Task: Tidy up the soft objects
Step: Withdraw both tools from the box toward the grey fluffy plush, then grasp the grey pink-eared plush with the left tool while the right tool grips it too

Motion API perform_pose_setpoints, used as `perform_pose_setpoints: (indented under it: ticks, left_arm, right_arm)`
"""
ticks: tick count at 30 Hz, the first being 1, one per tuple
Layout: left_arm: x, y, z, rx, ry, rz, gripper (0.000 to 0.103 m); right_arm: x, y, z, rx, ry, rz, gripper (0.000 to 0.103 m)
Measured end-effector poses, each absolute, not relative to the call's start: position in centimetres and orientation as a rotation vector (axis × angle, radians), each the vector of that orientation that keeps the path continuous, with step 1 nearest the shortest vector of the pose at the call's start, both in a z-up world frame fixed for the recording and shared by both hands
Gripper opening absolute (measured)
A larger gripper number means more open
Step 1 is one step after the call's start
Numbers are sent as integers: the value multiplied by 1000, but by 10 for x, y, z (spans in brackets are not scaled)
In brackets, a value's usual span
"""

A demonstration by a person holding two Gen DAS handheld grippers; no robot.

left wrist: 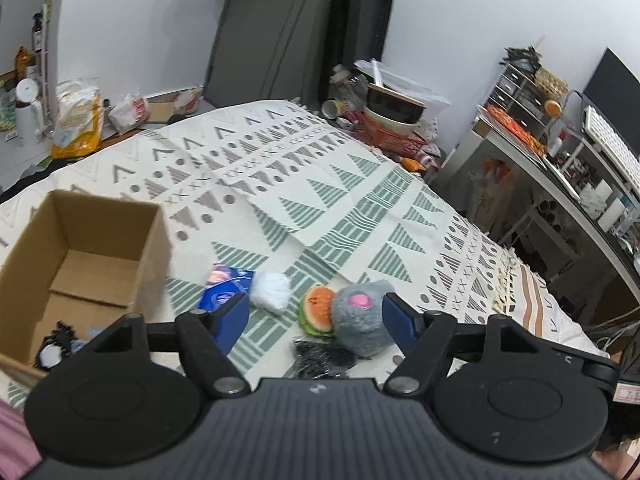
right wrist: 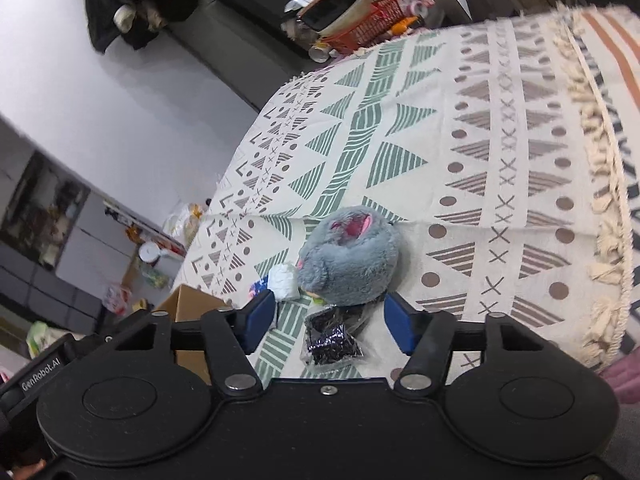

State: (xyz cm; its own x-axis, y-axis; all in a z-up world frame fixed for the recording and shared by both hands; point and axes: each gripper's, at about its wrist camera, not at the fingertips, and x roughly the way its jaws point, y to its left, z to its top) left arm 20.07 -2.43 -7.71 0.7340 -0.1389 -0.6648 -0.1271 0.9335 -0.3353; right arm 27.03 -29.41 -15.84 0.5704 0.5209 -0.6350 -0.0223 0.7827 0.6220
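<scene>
Soft toys and packets lie in a loose cluster on the patterned cloth [left wrist: 360,184], right in front of both grippers. Left gripper [left wrist: 316,312] has its blue fingers [left wrist: 230,320] spread wide with nothing between them; it hangs above the cluster. Just past its fingertips sit a grey plush ball [left wrist: 360,316] with a pink patch, a burger toy [left wrist: 318,310] touching the ball's left side, a black mesh packet [left wrist: 324,356] nearer the camera, a white fluffy wad [left wrist: 270,292] and a blue packet [left wrist: 226,288] touching the wad. Right gripper [right wrist: 330,320] is likewise wide apart and empty, its fingers on either side of the black mesh packet [right wrist: 332,340], with the grey plush ball [right wrist: 350,260] just beyond and the white wad [right wrist: 284,280] beside it. Left of the cluster stands an open cardboard box [left wrist: 92,256], upright, with a small dark item in its near corner. Beyond the cloth, a red basket [left wrist: 388,136] holding bowls stands amid clutter.
</scene>
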Motion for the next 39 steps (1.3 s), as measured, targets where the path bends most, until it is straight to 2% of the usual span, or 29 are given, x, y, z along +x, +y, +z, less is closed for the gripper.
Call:
perform_pose_setpoints:
  ticks: [12,29,37,39]
  left_arm:
    - [249,-70,-101,-336,817,-52,56]
    - [314,-111,-143,-250,958,-86,55]
    - [327,-107,-171,-244,1021,-29,55]
    - [325,-103,-176,-274,1022,-30,45]
  right_arm:
    - [296,-321,-198,861,863,305,57]
    - [332,-332,-251,1029,954,320,57]
    - [343,-328,-265,1045,1002,325,57]
    - [345,-325,-266,1037,1012,331,57]
